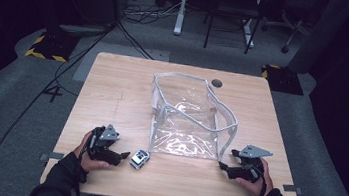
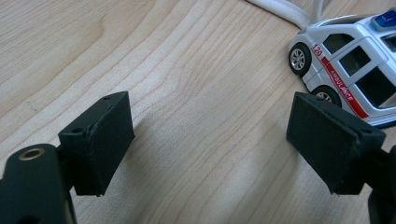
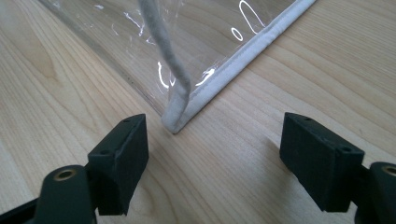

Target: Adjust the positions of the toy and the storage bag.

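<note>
A small white toy ambulance with a red stripe stands on the wooden table, just off the near left corner of a clear plastic bag with white piping. My left gripper lies low on the table right beside the ambulance, jaws open and empty; in the left gripper view the ambulance sits just beyond the right-hand jaw. My right gripper rests open at the bag's near right corner; in the right gripper view that corner lies just ahead of the jaws, untouched.
The bag stands open in the middle of the table with a round grommet hole behind it. Bare wood runs along the near edge between my two hands. Cables and chair legs lie on the floor beyond the table.
</note>
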`<state>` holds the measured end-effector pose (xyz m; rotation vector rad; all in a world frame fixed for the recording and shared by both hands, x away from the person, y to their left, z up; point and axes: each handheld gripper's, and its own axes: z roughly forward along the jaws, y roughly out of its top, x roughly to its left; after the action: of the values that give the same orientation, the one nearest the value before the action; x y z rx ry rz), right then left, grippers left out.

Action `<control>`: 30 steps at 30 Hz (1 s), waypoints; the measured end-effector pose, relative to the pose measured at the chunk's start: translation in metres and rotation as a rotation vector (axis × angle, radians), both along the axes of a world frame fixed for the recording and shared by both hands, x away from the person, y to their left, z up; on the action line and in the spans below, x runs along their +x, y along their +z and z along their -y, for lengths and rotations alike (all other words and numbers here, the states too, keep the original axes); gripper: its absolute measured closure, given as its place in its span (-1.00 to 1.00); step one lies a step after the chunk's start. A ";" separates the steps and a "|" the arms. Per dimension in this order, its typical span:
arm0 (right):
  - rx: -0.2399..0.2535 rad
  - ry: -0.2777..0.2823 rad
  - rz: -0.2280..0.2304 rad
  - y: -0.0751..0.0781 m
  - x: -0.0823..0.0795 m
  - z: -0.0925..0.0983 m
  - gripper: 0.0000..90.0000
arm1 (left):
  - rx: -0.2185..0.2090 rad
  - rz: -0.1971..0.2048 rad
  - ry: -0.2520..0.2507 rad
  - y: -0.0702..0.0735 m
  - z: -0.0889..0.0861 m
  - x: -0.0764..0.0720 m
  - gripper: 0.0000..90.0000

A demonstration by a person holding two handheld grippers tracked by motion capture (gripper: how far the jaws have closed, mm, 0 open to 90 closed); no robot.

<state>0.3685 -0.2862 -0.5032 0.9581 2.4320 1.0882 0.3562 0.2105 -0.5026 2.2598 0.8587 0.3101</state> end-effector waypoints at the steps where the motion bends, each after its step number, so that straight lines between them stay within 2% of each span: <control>1: 0.002 -0.001 0.001 0.000 0.000 0.000 -0.47 | -0.001 -0.005 -0.001 0.000 0.000 0.000 -0.66; 9: -0.003 0.003 0.004 0.000 0.000 0.000 -0.47 | -0.001 -0.003 -0.001 0.000 0.000 0.000 -0.66; 13: 0.000 -0.013 0.001 0.000 -0.001 -0.001 -0.48 | 0.000 -0.004 -0.001 0.000 0.000 0.000 -0.66; 18: -0.017 -0.006 0.032 0.000 -0.004 -0.004 -0.49 | -0.003 -0.010 -0.002 0.000 0.000 0.000 -0.66; 21: -0.012 -0.009 0.024 0.000 -0.004 -0.007 -0.49 | -0.002 -0.002 0.007 0.001 0.000 0.002 -0.63; 23: -0.021 0.008 0.036 0.000 -0.004 -0.012 -0.48 | -0.010 -0.021 0.025 0.001 0.000 0.003 -0.60; 25: -0.021 0.006 0.032 0.001 -0.004 -0.017 -0.43 | -0.017 -0.014 0.035 0.002 -0.002 0.005 -0.59; 26: -0.013 0.005 0.029 0.000 -0.004 -0.020 -0.39 | -0.042 -0.032 0.043 0.002 -0.003 0.006 -0.58; 27: -0.013 0.005 0.029 0.000 -0.004 -0.020 -0.39 | -0.042 -0.032 0.043 0.002 -0.003 0.006 -0.57; 30: -0.005 0.029 0.035 0.001 -0.003 -0.028 -0.21 | -0.084 0.019 0.069 0.014 -0.006 0.006 -0.55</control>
<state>0.3660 -0.2577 -0.5027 0.8973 2.4269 1.0993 0.3623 0.2167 -0.4884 2.1502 0.9247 0.3207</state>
